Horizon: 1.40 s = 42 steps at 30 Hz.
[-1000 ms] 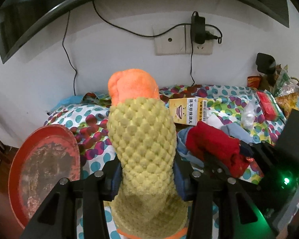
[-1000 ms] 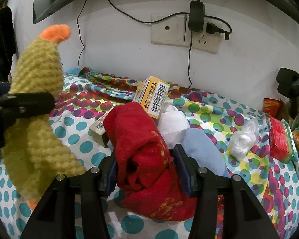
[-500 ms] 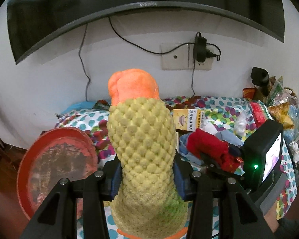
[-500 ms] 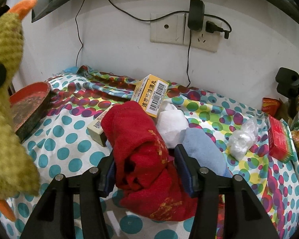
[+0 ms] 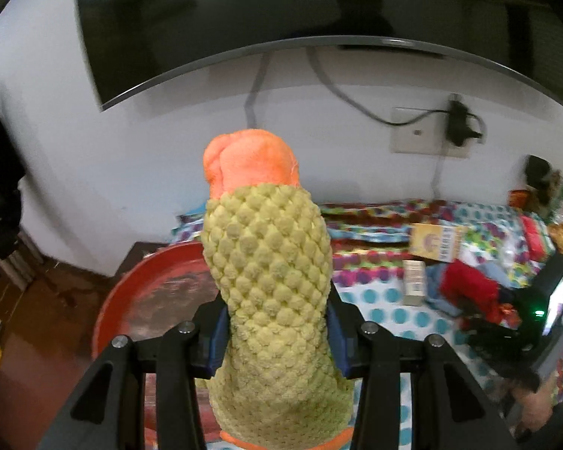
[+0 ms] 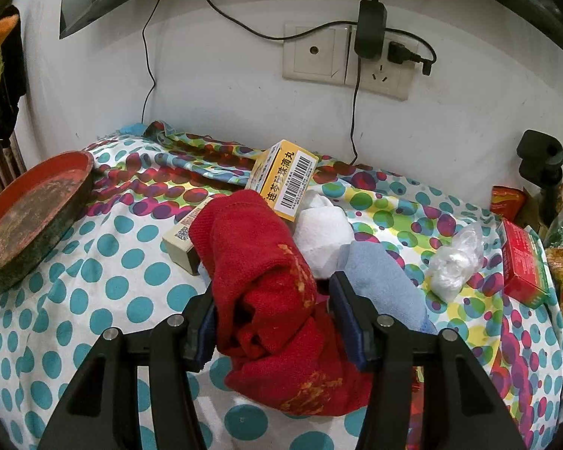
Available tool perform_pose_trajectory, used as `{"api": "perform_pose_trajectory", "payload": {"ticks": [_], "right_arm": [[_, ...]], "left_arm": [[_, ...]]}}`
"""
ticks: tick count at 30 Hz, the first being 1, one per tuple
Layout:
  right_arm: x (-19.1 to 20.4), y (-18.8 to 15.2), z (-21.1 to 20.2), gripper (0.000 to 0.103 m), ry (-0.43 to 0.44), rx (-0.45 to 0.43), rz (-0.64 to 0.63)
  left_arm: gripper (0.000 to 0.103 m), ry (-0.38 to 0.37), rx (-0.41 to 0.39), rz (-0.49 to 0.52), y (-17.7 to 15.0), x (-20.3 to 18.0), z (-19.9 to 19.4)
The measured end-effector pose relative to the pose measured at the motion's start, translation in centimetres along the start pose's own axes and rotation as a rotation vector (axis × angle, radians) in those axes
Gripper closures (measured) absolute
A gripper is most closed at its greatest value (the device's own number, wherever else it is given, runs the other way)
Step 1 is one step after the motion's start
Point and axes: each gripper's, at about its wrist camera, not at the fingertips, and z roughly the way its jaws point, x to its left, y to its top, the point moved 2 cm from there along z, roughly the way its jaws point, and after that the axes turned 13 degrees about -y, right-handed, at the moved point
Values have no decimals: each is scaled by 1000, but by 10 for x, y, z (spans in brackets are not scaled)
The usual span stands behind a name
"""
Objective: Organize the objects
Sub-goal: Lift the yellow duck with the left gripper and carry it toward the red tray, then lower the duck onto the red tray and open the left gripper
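Operator: Since the earlier frames, the plush toy (image 5: 266,281) has been carried up and away to the left, clear of the dotted cloth (image 6: 105,262); in the right wrist view only its orange tip and a sliver of yellow body remain at the left edge, where it formerly stood beside the red towel (image 6: 266,281). The towel has not shifted.

Inspector: Grip status, left side?

Operator: Left gripper (image 5: 276,332) pinches the toy's knobbly yellow body, blue pads pressed into both flanks. Toy is upright, orange end uppermost, suspended above the red tray (image 5: 150,292).

Inspector: Right side?

Operator: Right gripper (image 6: 272,315) straddles the bunched red towel, which lies on the cloth. Its jaws have just been opening. The left pad touches the fabric; a small dark gap shows at the right pad, so the towel sits between the fingers without a firm squeeze.

Inspector: Adjacent items?

Operator: Behind the towel, touching it: a yellow barcode box (image 6: 281,183) tilted on edge, and a white rolled cloth (image 6: 322,232). A blue cloth (image 6: 383,285) lies just beside the right finger. A small beige carton (image 6: 182,240) lies to the towel's left. Further right: a clear plastic bag (image 6: 454,258) and a red packet (image 6: 521,262). The tray rests at the cloth's left edge. On the wall: a socket plate (image 6: 345,60) with a black adapter (image 6: 371,33) plugged in, below a dark screen (image 5: 319,18).
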Motion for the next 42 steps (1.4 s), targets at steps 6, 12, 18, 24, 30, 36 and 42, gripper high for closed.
{"api": "perform_pose_trajectory", "payload": {"ticks": [6, 12, 18, 24, 30, 36, 42], "right_arm": [[0, 0, 1, 50, -1, 2, -1], [0, 0, 1, 47, -6, 5, -1], [-2, 0, 3, 46, -2, 10, 0], [-2, -1, 2, 46, -4, 10, 0], [-2, -1, 3, 46, -4, 13, -1], [1, -1, 3, 45, -9, 18, -7], [3, -1, 4, 44, -8, 29, -14]], "left_arm": [[58, 84, 13, -34, 0, 50, -1], [58, 130, 87, -101, -8, 109, 25], [58, 149, 199, -182, -18, 166, 66], [58, 181, 257, -228, -24, 204, 95], [53, 177, 283, -253, -20, 219, 121], [49, 144, 278, -306, -26, 219, 136], [49, 93, 204, -312, -26, 217, 124]]}}
